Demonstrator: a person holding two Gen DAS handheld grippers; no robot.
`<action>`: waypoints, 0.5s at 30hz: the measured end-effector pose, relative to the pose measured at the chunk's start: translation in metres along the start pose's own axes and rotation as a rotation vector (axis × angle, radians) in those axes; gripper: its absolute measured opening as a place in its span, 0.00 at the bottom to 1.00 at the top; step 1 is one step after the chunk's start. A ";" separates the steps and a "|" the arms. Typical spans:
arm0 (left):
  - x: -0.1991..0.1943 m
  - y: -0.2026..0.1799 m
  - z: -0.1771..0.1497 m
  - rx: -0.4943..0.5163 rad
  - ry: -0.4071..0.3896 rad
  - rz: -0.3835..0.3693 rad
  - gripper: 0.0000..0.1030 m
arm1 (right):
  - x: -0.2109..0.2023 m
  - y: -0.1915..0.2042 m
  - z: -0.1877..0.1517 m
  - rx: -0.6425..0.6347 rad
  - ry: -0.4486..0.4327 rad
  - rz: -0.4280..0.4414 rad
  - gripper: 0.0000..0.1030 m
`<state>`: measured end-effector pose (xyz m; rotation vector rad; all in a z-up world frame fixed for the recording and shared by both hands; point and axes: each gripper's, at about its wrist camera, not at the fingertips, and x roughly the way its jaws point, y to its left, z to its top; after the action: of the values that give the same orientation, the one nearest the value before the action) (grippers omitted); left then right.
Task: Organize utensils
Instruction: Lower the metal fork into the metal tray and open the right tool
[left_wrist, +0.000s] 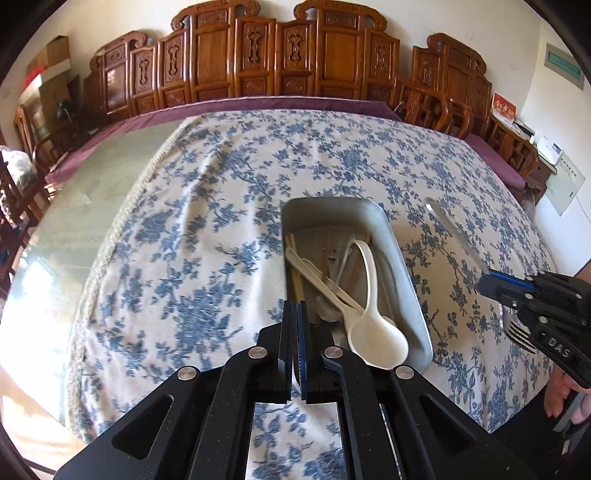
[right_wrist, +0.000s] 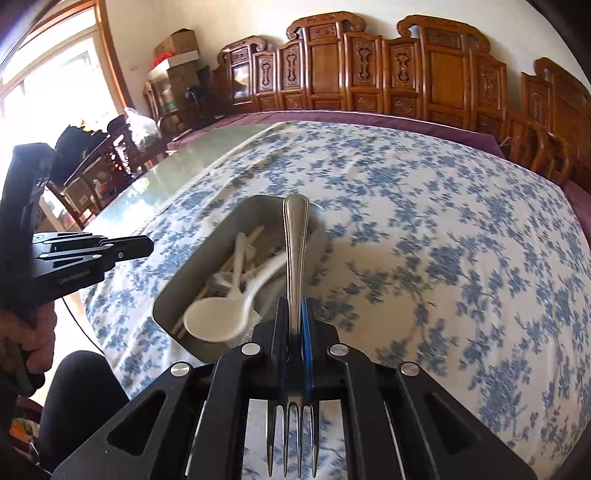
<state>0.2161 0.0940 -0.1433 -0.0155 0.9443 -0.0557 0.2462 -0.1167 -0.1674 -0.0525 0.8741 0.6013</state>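
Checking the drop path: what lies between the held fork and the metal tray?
Only bare floral tablecloth separates fork and tray, per the left wrist view.

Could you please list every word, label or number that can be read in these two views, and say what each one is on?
"DAS": white letters on the black body of the right tongs, seen from the left wrist; further letters may be cut off.
Embossed lettering on the left tongs: too blurred to read.
Red card with gold characters by the wall: too small to read.
Green wall sign: unreadable.
White wall panel: print too small to read.
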 end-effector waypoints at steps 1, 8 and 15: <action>-0.003 0.004 -0.001 -0.004 -0.005 -0.001 0.01 | 0.003 0.004 0.002 -0.003 0.002 0.005 0.08; -0.014 0.019 -0.002 -0.018 -0.026 -0.002 0.01 | 0.021 0.026 0.015 -0.021 0.016 0.024 0.08; -0.018 0.033 -0.006 -0.034 -0.035 0.009 0.01 | 0.041 0.043 0.030 -0.017 0.033 0.040 0.08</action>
<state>0.2024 0.1281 -0.1338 -0.0437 0.9101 -0.0304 0.2655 -0.0528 -0.1694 -0.0607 0.9041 0.6471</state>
